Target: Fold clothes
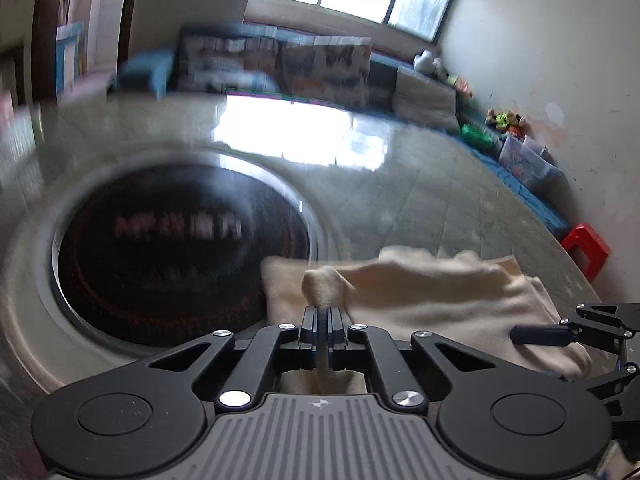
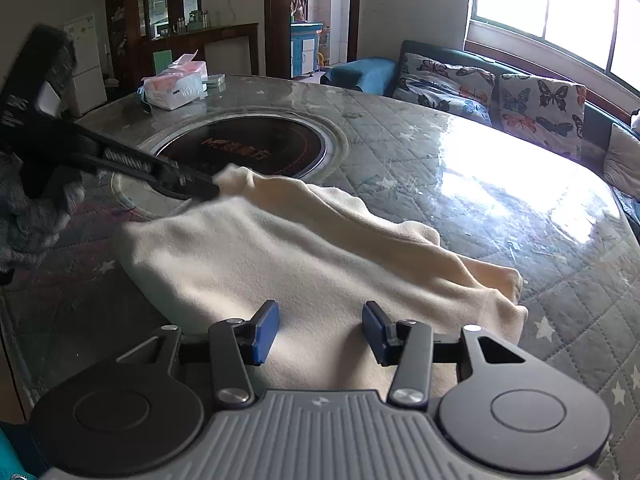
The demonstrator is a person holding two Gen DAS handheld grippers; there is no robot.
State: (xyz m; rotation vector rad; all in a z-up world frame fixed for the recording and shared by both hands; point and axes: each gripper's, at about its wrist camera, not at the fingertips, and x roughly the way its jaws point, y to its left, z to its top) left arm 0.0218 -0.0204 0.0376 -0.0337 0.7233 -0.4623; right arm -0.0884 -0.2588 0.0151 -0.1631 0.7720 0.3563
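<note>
A cream fleece garment (image 2: 288, 256) lies partly folded on the round table, its long edge running from the cooktop toward the right. My left gripper (image 1: 322, 320) is shut on a pinched-up corner of the cream garment (image 1: 420, 300); from the right wrist view the left gripper (image 2: 208, 192) grips the far left corner near the cooktop. My right gripper (image 2: 320, 334) hovers over the near edge of the cloth, its blue pads (image 2: 264, 334) apart with only flat fabric below them. The right gripper's fingers (image 1: 536, 334) show at the right of the left wrist view.
A black round cooktop (image 2: 244, 148) is set into the table's middle under a quilted, glass-covered top (image 2: 500, 200). Tissue packs (image 2: 174, 86) stand at the far left edge. A sofa with butterfly cushions (image 2: 520, 96) lies beyond. A red stool (image 1: 586, 248) stands by the wall.
</note>
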